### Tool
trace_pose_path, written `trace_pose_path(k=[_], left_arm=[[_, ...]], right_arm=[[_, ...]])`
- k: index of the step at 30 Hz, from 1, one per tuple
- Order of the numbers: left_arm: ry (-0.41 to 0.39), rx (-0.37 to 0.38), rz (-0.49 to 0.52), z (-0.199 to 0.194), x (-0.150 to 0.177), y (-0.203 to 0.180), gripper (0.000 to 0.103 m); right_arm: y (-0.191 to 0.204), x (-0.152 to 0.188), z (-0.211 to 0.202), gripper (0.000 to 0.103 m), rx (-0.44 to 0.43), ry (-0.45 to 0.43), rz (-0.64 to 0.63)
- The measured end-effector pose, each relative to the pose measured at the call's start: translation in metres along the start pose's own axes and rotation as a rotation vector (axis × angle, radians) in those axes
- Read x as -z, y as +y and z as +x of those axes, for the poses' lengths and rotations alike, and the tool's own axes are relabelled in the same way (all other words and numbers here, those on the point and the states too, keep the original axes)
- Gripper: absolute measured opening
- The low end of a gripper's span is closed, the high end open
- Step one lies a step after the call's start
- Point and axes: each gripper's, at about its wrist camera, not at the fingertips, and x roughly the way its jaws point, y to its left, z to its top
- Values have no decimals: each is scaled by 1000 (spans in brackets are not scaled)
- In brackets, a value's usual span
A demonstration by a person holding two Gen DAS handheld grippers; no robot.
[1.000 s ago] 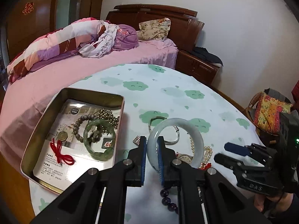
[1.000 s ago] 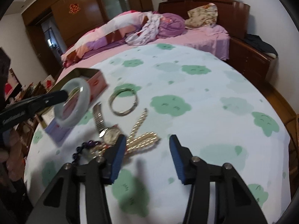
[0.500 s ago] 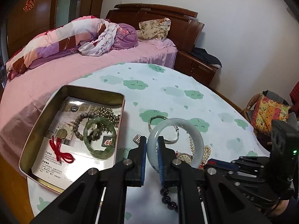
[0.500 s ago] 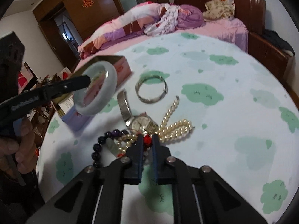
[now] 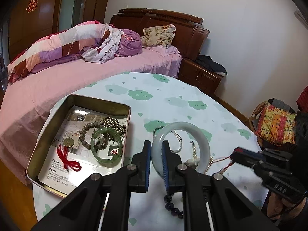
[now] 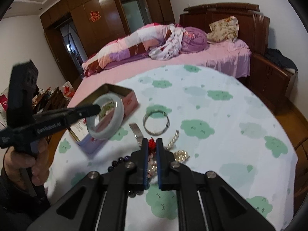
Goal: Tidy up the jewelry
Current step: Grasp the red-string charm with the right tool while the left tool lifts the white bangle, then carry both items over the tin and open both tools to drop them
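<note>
Bedroom worktop (image 5: 173, 88): left tongs (image 5: 156, 155) clamp a pale jade bangle (image 5: 194, 129) above it; right tongs (image 6: 152, 150) pinch a red-tasselled pearl strand (image 6: 151, 144).

"DAS" on right claw (image 5: 238, 155)

A bed (image 5: 100, 73) with pink sheets lay at twelve o'clock beyond the round table (image 6: 221, 115) (its cloth pale with green clouds). A dark wooden headboard (image 5: 173, 25) stood against the white wall (image 5: 250, 38), a floral pillow (image 5: 159, 35) before it. Brown wardrobes (image 6: 92, 28) filled ten o'clock, a nightstand (image 5: 200, 77) sat at two o'clock, and the floor was wood.
</note>
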Motion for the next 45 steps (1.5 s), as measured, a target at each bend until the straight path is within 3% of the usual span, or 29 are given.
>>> trace_pose_path(k=[10,20,33,45], left_arm=[[-24,11,-5,-10,-5,1,10],[-54,5,-5,-23,-14,6,10],[-106,-74,-26,-43,-31,39,10],[-119,-141,-76,-53,-33,77,10]], right_arm=[[9,-27,-29,9,17,-99,-35],[16,-50,-32,9,16,-120,-91],[56,-96,-25,9,-20,-162,-227],[100,-114,2,9,-84,-150,-309]])
